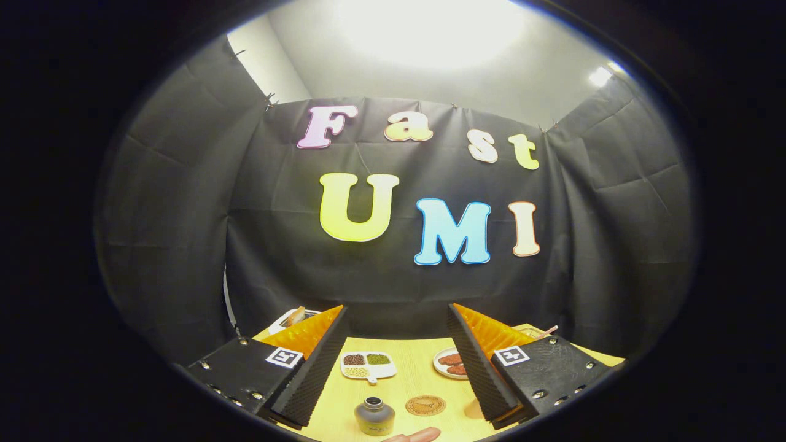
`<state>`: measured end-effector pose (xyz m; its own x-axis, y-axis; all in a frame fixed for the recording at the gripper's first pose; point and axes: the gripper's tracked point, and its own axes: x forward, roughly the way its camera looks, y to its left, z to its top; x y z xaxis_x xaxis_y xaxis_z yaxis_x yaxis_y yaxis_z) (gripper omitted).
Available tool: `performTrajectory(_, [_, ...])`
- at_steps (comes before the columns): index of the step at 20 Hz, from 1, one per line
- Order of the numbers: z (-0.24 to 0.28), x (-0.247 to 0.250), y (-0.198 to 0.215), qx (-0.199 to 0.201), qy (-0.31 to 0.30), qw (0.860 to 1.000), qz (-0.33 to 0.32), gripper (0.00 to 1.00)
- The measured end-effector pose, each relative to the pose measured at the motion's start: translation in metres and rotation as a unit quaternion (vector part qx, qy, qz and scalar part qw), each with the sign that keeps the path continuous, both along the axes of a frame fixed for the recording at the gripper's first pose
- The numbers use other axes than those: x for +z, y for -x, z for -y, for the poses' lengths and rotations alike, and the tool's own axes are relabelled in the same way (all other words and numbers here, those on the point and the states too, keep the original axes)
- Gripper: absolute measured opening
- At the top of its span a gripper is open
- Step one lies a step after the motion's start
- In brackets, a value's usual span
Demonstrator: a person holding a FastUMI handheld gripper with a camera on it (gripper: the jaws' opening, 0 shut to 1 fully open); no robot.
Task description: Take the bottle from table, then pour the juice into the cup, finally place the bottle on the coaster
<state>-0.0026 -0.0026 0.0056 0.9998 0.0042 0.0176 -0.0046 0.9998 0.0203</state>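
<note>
My gripper (396,368) is open and held high above the yellow table (405,383), with a wide gap between its two black ribbed fingers (313,374). Nothing is held. Below the gap, close to the left finger, stands a small grey bottle (374,415) with a dark cap, seen from above. A round brown coaster (425,405) lies flat on the table just right of the bottle, nearer the right finger. I see no cup.
Beyond the bottle lies a white divided dish (368,366) with brown, green and yellow grains. A white plate (451,362) with reddish food sits partly behind the right finger. A sausage-like pink item (420,435) lies nearest me. A toaster with bread (295,317) stands behind the left finger.
</note>
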Motion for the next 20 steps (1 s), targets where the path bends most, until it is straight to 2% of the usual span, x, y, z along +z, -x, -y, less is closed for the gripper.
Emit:
performTrajectory(4, [0.004, -0.008, -0.001, -0.006, 0.006, 1.000, -0.003, 0.98])
performTrajectory(9, [0.007, -0.041, -0.005, -0.025, 0.032, 0.999, -0.021, 0.98])
performTrajectory(14, [-0.012, -0.077, -0.015, -0.004, 0.046, 0.999, -0.029, 0.98])
performTrajectory(20, [-0.023, -0.122, -0.024, 0.010, 0.030, 0.999, -0.030, 0.97])
